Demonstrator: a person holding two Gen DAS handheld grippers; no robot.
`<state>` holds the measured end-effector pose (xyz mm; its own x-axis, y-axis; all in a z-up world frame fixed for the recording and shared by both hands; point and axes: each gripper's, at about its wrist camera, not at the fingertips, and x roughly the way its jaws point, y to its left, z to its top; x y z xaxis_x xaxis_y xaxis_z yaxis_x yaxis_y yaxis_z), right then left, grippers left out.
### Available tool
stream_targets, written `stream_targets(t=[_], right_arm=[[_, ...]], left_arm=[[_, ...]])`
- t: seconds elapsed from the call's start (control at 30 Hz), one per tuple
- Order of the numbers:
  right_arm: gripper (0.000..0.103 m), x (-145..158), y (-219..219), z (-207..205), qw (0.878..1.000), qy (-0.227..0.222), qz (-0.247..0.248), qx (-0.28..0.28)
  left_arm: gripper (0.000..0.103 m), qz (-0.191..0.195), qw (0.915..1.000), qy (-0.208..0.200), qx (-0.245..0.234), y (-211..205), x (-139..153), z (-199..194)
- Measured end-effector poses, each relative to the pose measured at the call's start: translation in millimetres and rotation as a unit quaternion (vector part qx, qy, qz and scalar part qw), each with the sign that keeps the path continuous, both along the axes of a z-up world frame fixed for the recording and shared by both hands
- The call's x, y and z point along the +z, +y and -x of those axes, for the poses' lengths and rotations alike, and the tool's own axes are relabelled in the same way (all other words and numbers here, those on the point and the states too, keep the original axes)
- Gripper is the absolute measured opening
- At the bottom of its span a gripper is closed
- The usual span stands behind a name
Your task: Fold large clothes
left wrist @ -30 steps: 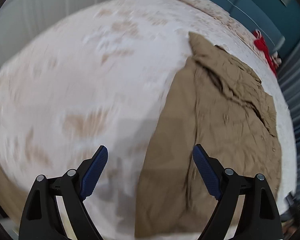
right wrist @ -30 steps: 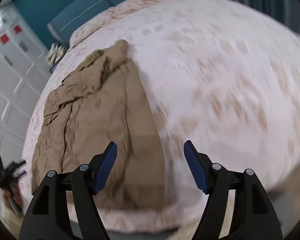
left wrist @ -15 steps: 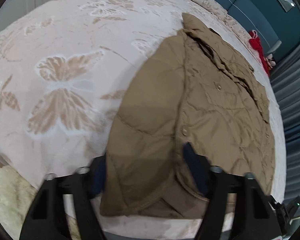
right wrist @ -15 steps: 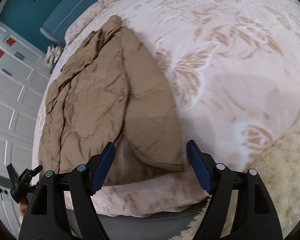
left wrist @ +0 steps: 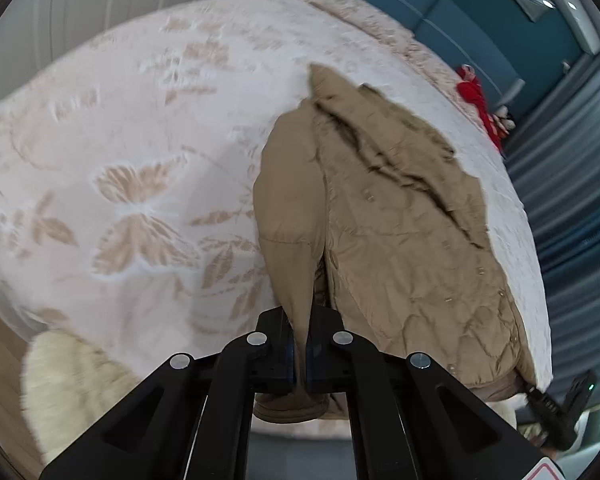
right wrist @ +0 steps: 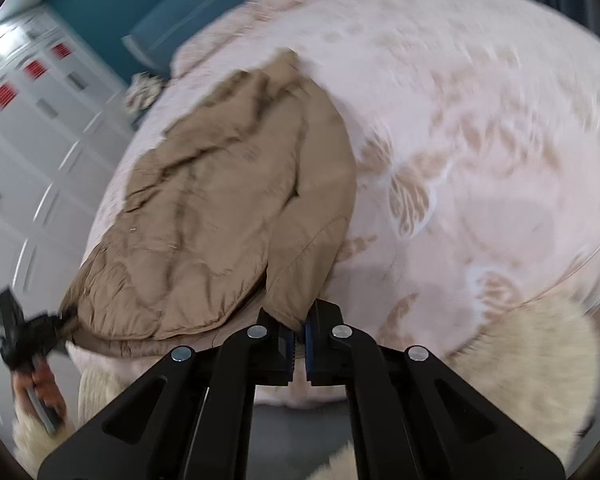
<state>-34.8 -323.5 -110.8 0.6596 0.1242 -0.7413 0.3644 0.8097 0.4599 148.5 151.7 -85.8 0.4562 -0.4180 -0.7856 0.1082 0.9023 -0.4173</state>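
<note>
While the tan quilted jacket [left wrist: 400, 232] lay spread and creased on the butterfly-print bedspread [left wrist: 132, 184] ahead of your fingers, your left gripper [left wrist: 299, 354] had just closed, its jaws pinching a fold of the near hem. Your right gripper [right wrist: 299, 346] had likewise just snapped shut on the cuff end of the sleeve [right wrist: 312, 248]. Motion blur smeared the bedspread's far side, and the jacket's lower edge was hidden behind your fingers.
</note>
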Motion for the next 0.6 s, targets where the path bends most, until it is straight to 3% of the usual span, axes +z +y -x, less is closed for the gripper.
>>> stream_targets(t=[0.17, 0.33, 0.4, 0.5, 0.6], right_arm=[[0.001, 76.1, 14.9, 57.3, 0.996, -0.034, 0.042, 0.069], [0.001, 138.9, 15.9, 80.3, 0.992, -0.104, 0.047, 0.057], [0.001, 155.2, 12.1, 70.8, 0.987, -0.142, 0.053, 0.047], [0.001, 164.2, -2.1, 27.0, 0.981, -0.181, 0.062, 0.032], [0.001, 160.8, -17.7, -18.9, 0.979, -0.19, 0.067, 0.008]], left_arm=[[0.001, -0.002, 0.9988, -0.025, -0.043, 28.8, 69.6, 45.5], [0.001, 0.007, 0.9962, -0.079, -0.037, 46.5, 139.9, 75.3], [0.001, 0.018, 0.9935, -0.109, -0.026, 42.8, 159.5, 65.0], [0.001, 0.003, 0.991, -0.134, -0.009, 31.9, 167.0, 37.6], [0.001, -0.024, 0.9883, -0.15, 0.012, 15.5, 164.4, 0.2]])
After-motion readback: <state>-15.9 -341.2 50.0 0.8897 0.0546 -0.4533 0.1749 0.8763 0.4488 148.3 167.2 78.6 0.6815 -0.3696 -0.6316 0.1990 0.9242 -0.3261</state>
